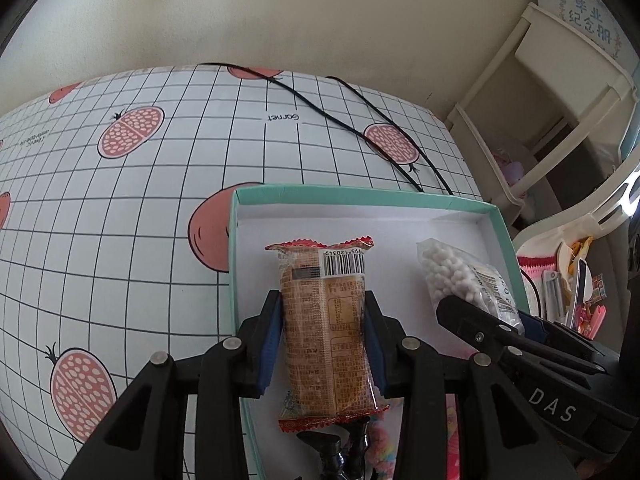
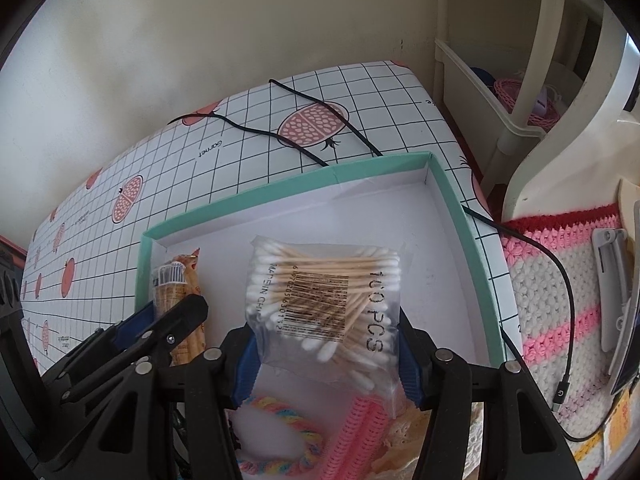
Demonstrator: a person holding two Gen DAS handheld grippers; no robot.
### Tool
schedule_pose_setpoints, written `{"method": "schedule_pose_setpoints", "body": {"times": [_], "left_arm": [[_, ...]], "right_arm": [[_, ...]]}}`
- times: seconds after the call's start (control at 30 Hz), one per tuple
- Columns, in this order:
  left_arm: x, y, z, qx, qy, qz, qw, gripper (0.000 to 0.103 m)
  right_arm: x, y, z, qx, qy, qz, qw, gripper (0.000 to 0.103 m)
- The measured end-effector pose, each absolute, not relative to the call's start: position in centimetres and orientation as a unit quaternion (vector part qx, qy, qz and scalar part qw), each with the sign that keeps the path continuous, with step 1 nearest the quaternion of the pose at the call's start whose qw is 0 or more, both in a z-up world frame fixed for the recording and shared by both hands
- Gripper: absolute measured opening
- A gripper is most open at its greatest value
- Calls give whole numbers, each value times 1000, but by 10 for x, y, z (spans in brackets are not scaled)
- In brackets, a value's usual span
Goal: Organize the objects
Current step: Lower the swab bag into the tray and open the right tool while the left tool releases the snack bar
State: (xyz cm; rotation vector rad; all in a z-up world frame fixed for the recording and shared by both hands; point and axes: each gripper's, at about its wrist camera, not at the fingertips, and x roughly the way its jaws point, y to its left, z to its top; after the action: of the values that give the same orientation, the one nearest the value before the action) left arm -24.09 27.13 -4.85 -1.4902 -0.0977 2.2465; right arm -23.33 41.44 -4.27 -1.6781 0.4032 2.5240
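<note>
The left gripper (image 1: 323, 330) clenched a wrapped snack bar (image 1: 326, 332) over the teal-rimmed box (image 1: 360, 196), while the right gripper (image 2: 326, 346), at its 3 o'clock, gripped a bag of cotton swabs (image 2: 324, 304), seemingly just above the box floor.

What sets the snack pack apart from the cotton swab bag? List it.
The snack pack is a narrow, printed orange wrapper with red crimped ends; the cotton swab bag is wider and clear, its swabs visible. The left hand-held gripper holds the snack, the right hand-held gripper the swabs. Both bear barcodes and sit over the teal box.
</note>
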Motion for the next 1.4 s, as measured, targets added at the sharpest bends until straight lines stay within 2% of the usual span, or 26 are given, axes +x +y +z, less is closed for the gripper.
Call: {"method": "schedule_pose_setpoints", "body": {"times": [0.33, 0.5, 0.87, 0.97, 1.07, 1.2, 1.3, 1.4], "left_arm": [[-240, 265, -42, -546, -54, 806, 222, 43], [-240, 258, -27, -534, -67, 813, 222, 57], [-239, 247, -3, -510, -51, 838, 188, 64], [-242, 240, -4, -503, -41, 848, 160, 74], [-246, 231, -9, -502, -42, 853, 137, 82], [-250, 221, -14, -509, -45, 851, 118, 90], [-253, 216, -18, -512, -46, 852, 103, 91], [-254, 210, -23, -517, -56, 849, 96, 92]], "right_arm": [[-231, 414, -32, -538, 120, 833, 48, 71], [-228, 417, -15, -520, 130, 843, 49, 72], [-230, 406, -9, -511, 116, 851, 38, 72], [-230, 404, -11, -509, 111, 853, 36, 72], [-230, 404, -12, -506, 112, 854, 35, 78], [-230, 406, -13, -504, 124, 854, 36, 91], [-231, 405, -14, -505, 121, 854, 37, 103], [-232, 406, -16, -507, 124, 852, 37, 103]]}}
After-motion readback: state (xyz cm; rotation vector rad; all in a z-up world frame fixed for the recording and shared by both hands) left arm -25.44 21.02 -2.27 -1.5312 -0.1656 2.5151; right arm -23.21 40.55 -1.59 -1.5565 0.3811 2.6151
